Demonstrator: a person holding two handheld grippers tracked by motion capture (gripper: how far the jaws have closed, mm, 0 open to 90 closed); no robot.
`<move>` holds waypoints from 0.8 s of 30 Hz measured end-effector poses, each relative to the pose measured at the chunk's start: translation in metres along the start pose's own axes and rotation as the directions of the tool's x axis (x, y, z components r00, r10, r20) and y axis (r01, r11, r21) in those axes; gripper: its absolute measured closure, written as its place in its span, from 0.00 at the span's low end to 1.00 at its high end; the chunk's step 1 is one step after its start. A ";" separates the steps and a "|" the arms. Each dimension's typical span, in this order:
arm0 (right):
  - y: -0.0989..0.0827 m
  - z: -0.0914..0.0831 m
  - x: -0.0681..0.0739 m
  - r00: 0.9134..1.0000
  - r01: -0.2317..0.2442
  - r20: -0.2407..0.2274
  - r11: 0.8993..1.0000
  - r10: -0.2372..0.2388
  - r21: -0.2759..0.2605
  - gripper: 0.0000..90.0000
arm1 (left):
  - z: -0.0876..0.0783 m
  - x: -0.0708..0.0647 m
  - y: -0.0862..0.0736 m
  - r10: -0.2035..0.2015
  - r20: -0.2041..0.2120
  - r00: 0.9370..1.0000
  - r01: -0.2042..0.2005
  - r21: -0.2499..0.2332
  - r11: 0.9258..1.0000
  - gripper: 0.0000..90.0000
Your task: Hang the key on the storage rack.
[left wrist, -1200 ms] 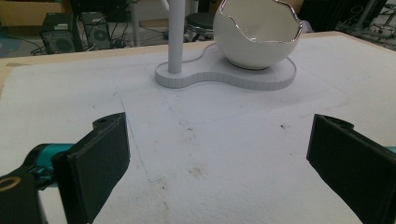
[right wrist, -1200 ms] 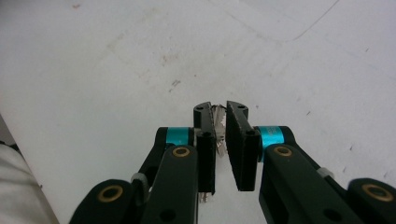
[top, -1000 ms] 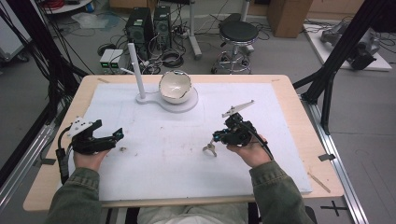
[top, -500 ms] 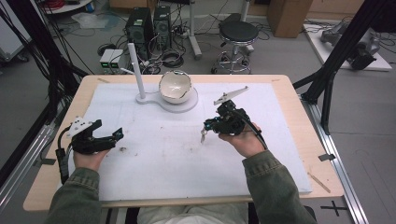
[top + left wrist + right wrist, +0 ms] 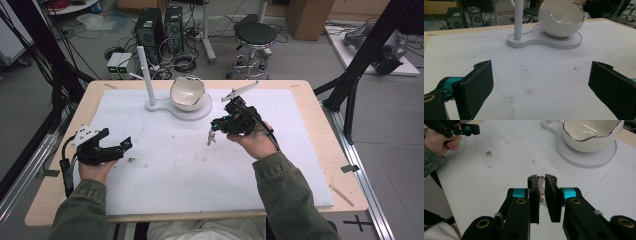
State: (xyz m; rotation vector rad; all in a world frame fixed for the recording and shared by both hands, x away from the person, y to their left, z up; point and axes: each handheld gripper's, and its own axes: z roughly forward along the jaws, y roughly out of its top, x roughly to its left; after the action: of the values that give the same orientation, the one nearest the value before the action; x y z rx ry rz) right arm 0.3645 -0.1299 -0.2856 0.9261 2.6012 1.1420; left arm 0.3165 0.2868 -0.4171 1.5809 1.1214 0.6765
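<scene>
A white mat (image 5: 165, 175), stained near its middle, covers the wooden desk (image 5: 320, 100); computers, cables and a stool (image 5: 255, 35) stand on the floor beyond. At the far centre a white stand (image 5: 150, 102) carries a post and an egg-shaped bowl (image 5: 187, 93). The left hand-held gripper (image 5: 112, 148) rests at the near left, jaws wide. The right hand-held gripper (image 5: 214, 125), pinching a small shiny piece (image 5: 211, 137), has moved farther, toward the bowl.

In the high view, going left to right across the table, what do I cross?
Left gripper → white post on the stand → white bowl → small shiny piece hanging from the jaws → right gripper.
</scene>
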 end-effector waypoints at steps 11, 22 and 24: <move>0.029 0.000 0.002 1.000 0.003 -0.015 1.000 -0.002 0.011 0.91 | 0.000 0.000 0.000 -0.002 0.001 1.000 0.002 -0.003 1.000 0.07; 0.062 0.011 0.007 1.000 0.016 -0.024 1.000 -0.016 0.010 0.92 | 0.000 0.001 0.000 -0.006 0.003 1.000 0.006 -0.006 1.000 0.07; 0.065 0.012 0.007 0.999 0.015 -0.029 1.000 -0.015 0.008 0.92 | 0.000 0.001 0.000 -0.006 0.004 1.000 0.006 -0.005 1.000 0.07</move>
State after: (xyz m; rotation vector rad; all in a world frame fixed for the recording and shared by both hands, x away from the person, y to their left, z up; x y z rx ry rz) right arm 0.3941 -0.0843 -0.2467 0.8972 2.6335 1.1503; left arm 0.3173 0.2877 -0.4174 1.5739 1.1205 0.6718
